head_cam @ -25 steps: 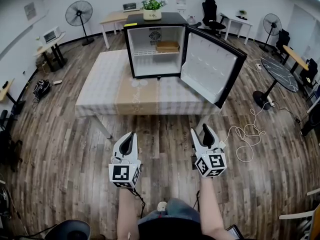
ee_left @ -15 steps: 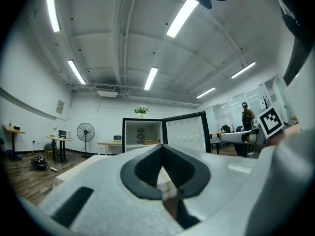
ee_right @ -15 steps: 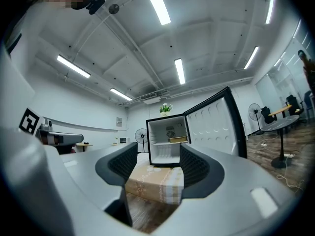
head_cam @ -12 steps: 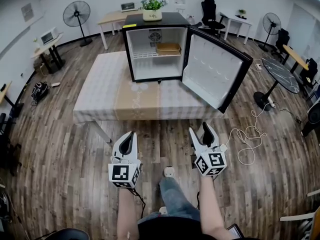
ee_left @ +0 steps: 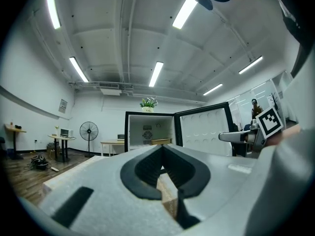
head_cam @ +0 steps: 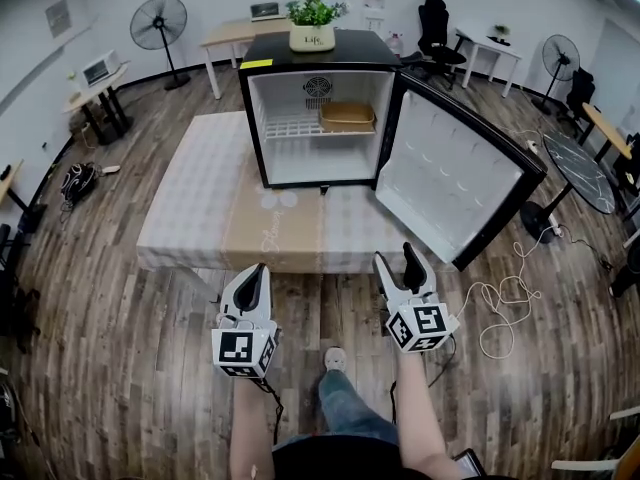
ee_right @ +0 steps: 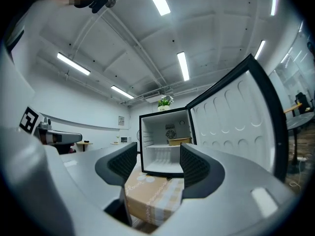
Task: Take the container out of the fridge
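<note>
A black mini fridge (head_cam: 255, 128) stands on a cloth-covered table (head_cam: 200, 208), its door (head_cam: 455, 183) swung wide to the right. On the wire shelf inside lies a shallow tan container (head_cam: 347, 116), also visible in the right gripper view as the container (ee_right: 179, 141). Both grippers hover over the floor in front of the table, well short of the fridge. My left gripper (head_cam: 256, 275) has its jaws closed together with nothing in them. My right gripper (head_cam: 397, 260) stands open and empty, its jaws framing the fridge (ee_right: 165, 144).
A potted plant (head_cam: 314, 20) sits on the fridge top. Standing fans (head_cam: 159, 23), desks, office chairs and a round black table (head_cam: 570, 153) ring the room. A white cable (head_cam: 500, 303) lies on the wooden floor to the right. The person's leg and shoe (head_cam: 335, 360) show below.
The view has moved closer to the table and fridge, with the person stepping forward. The right gripper's jaws have spread wider. The left gripper stays closed.
</note>
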A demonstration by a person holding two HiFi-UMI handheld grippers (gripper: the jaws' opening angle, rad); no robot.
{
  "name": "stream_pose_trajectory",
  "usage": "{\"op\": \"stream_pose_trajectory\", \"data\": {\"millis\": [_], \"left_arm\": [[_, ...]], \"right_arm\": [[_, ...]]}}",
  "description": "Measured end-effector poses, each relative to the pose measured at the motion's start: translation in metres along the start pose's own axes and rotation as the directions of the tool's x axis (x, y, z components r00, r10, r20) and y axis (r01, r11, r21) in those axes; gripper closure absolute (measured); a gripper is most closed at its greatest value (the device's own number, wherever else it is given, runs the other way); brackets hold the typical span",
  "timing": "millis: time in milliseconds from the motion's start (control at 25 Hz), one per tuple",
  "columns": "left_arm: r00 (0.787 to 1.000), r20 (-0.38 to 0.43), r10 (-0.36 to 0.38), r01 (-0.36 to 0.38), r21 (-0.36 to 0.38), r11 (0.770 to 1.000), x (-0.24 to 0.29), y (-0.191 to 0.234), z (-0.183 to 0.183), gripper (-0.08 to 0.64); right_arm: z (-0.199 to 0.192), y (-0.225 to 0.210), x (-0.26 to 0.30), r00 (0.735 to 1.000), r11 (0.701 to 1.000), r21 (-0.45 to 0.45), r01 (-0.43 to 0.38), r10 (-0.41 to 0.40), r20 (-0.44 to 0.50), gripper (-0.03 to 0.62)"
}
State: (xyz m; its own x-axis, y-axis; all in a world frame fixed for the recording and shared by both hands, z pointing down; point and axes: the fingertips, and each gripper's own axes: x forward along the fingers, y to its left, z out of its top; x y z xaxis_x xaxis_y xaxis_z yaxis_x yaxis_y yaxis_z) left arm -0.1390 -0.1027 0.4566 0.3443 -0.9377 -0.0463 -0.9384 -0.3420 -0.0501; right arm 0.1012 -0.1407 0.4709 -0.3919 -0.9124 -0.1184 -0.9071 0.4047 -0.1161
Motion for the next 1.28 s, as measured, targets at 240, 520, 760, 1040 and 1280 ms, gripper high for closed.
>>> {"op": "stream_pose_trajectory", "data": {"millis": [240, 520, 760, 1040, 1280], "left_arm": [[1.000, -0.021, 0.001, -0.001, -0.011, 1.000, 0.090, 0.021, -0.007, 0.554], [0.999, -0.043, 0.000, 0.000, -0.011, 1.000, 0.180, 0.045, -0.010, 0.554], [0.999, -0.046, -0.001, 0.000, -0.008, 1.000, 0.231, 0.055, -0.008, 0.554], [1.000, -0.027, -0.015, 0.015, -0.007, 1.000, 0.273, 0.076, -0.002, 0.554], [0.999, -0.018, -0.050, 0.050, -0.017, 0.999, 0.304, 0.089, 0.002, 0.554]], "right_arm": [[-0.004, -0.038, 0.084, 1.000, 1.000, 0.004, -0.025, 0.025, -0.018, 0.327], [-0.006, -0.061, 0.170, 0.997, 0.998, 0.000, -0.069, 0.069, -0.039, 0.327], [-0.009, -0.075, 0.219, 0.994, 0.995, 0.017, -0.101, 0.102, -0.045, 0.328], [-0.008, -0.075, 0.263, 0.991, 0.993, -0.034, -0.117, 0.115, -0.066, 0.328], [-0.011, -0.068, 0.304, 0.978, 0.963, -0.222, -0.155, 0.117, -0.172, 0.328]]}}
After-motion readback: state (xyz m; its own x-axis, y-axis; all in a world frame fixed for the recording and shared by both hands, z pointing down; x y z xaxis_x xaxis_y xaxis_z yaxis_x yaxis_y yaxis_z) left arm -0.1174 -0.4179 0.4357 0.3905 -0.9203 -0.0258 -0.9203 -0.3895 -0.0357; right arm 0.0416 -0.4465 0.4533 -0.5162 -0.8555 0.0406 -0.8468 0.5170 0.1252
